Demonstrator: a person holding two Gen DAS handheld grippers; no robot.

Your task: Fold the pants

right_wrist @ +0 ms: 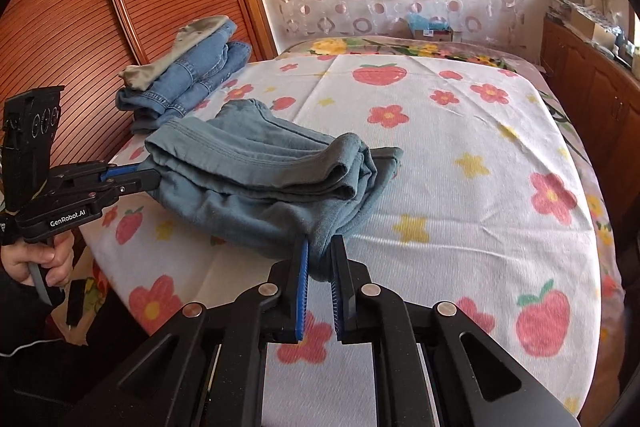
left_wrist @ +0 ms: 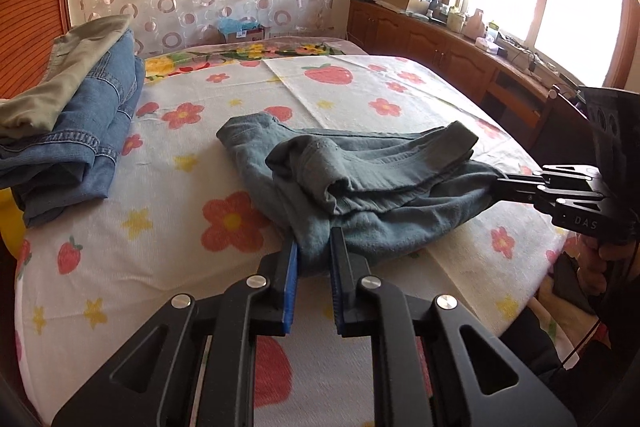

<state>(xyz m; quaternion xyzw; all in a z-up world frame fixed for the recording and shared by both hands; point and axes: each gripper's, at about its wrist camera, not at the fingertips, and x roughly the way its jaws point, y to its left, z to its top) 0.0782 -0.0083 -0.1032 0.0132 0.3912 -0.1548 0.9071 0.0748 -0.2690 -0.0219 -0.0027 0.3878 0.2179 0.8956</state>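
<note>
I judge the fold to be well along: the grey-blue soft cotton pants lie already doubled into a thick bundle near the near edge of the bed with its white flower-and-strawberry cover, with a rolled layer riding on top and the waistband edge showing at the far side. What is left, as I read it, is to bring the bundle over once more or set it down flat and smooth it, then perhaps move it to the stack of folded blue denim jeans with a khaki garment on top at the far left of the bed. My left tongs are clenched on a bunched near corner of the pants, the fabric pinched between the blue pads. My right tongs are likewise clenched on a fold of the same cloth at the bundle's near right end. Seen from each other's cameras, both tools reach in level from opposite ends, the left tongs entering from the left side of the bundle and the right from the right side, each held by a hand on its grip below. The cloth sags slightly between the two holds.
</note>
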